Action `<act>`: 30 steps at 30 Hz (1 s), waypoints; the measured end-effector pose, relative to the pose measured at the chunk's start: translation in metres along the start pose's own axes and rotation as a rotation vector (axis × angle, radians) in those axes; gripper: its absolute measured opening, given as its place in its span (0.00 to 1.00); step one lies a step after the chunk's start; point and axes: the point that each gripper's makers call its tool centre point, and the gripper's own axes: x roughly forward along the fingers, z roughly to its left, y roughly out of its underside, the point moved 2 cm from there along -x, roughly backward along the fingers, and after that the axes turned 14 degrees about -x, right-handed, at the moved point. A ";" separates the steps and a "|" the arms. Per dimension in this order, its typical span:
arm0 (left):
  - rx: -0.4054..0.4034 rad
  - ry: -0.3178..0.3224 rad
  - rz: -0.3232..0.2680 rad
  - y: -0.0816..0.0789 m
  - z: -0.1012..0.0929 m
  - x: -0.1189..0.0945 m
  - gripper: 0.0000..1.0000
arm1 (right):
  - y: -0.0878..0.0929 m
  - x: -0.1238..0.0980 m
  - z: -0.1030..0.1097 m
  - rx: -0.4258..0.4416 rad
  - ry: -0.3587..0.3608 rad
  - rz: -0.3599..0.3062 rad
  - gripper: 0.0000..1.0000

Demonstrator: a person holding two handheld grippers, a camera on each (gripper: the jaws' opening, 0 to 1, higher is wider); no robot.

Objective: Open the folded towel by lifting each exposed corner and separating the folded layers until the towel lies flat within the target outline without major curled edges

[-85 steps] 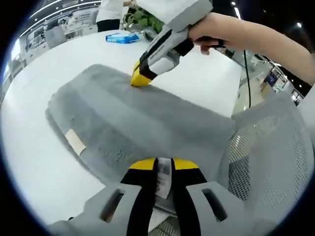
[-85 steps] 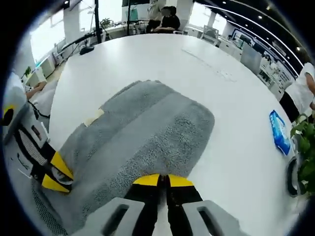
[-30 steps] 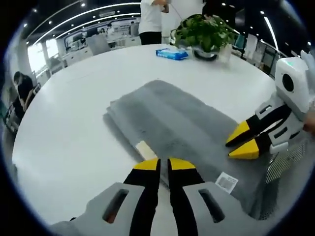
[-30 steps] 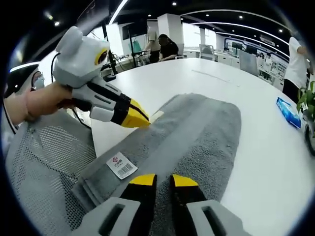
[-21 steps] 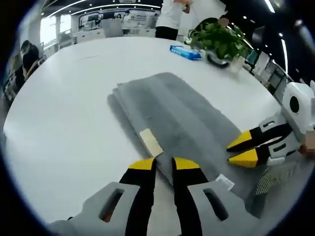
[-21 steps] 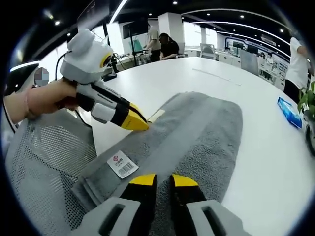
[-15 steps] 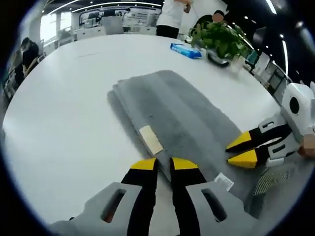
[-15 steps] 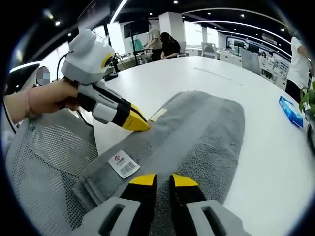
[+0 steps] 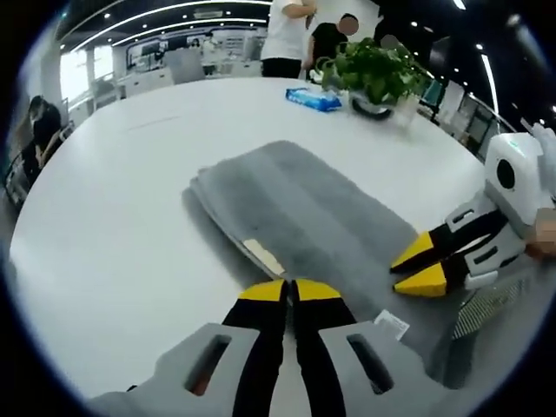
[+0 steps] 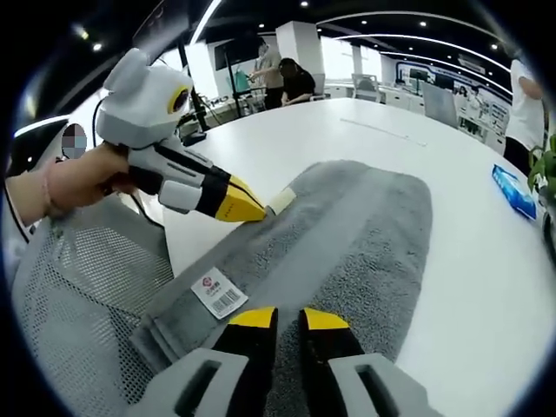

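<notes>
A grey folded towel (image 9: 304, 208) lies lengthwise on the white table (image 9: 113, 200), and its near end hangs over the table's edge. A beige label (image 9: 263, 256) sits on its long edge and a white barcode tag (image 10: 219, 293) near its end. My left gripper (image 9: 289, 291) is shut on that long edge just beside the beige label; in the right gripper view the left gripper (image 10: 258, 211) pinches there. My right gripper (image 10: 289, 320) hovers open over the towel's near end, and its jaws stand apart in the left gripper view (image 9: 417, 267).
A mesh chair back (image 10: 78, 295) stands against the table's near edge under the towel's end. A blue packet (image 9: 314, 98) and a potted plant (image 9: 373, 74) stand at the far side. A hand (image 10: 74, 178) holds the left gripper. People stand beyond the table.
My left gripper's jaws have come together on the towel's edge by the beige label. The right gripper has stayed open in about the same place.
</notes>
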 end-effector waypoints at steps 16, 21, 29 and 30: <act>0.177 0.047 -0.014 0.000 -0.019 0.006 0.02 | -0.047 0.015 -0.022 0.391 -0.072 -0.204 0.05; 0.179 0.061 -0.008 0.001 -0.020 0.007 0.02 | -0.063 0.032 -0.022 0.505 -0.134 -0.222 0.06; 0.219 0.072 -0.003 0.004 -0.023 0.008 0.02 | -0.055 0.043 -0.020 0.551 -0.151 -0.176 0.02; 0.214 0.075 -0.003 0.004 -0.023 0.009 0.02 | -0.057 0.043 -0.019 0.553 -0.158 -0.182 0.02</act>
